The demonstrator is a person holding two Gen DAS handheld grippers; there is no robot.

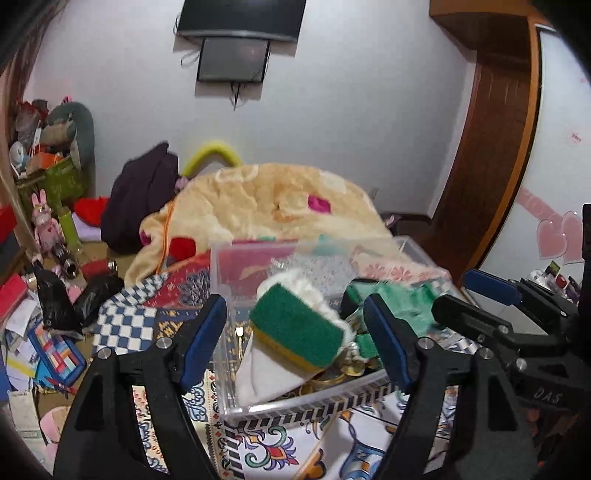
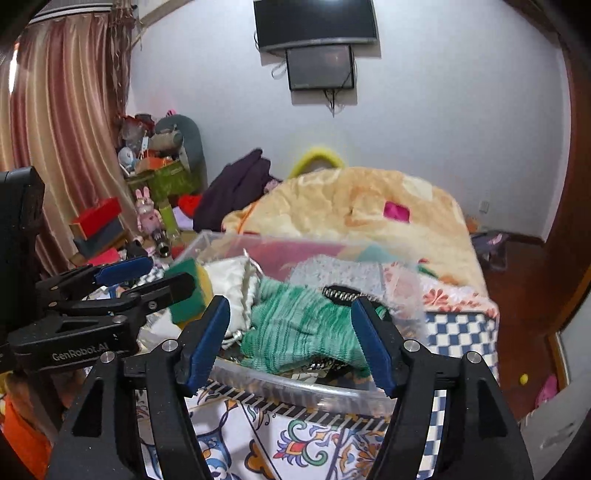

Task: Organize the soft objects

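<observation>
Patterned cloth (image 2: 258, 435), clear bin (image 2: 295, 386), sponge (image 1: 299, 332).

Green-topped, yellow-based sponge (image 1: 301, 330) against white cloth (image 1: 266, 373). Mottled green and pale green knit (image 2: 299, 328) beside it. Clear, colourless box (image 1: 236, 273). Underneath, a white bedcover (image 2: 295, 443) patterned with blue, orange, red and green scrolls, a black-and-white striped band, and blue-and-white checks at one edge. Beyond, a peach-yellow blanket (image 1: 273, 199) with a magenta patch and orange trim. Dark purple garment (image 1: 144, 192) behind. Black grippers with blue pads (image 1: 201, 343). Pink bunny (image 1: 46, 225). Pink-brown striped curtain (image 2: 70, 122). Black screens (image 2: 317, 22) on a white wall.
</observation>
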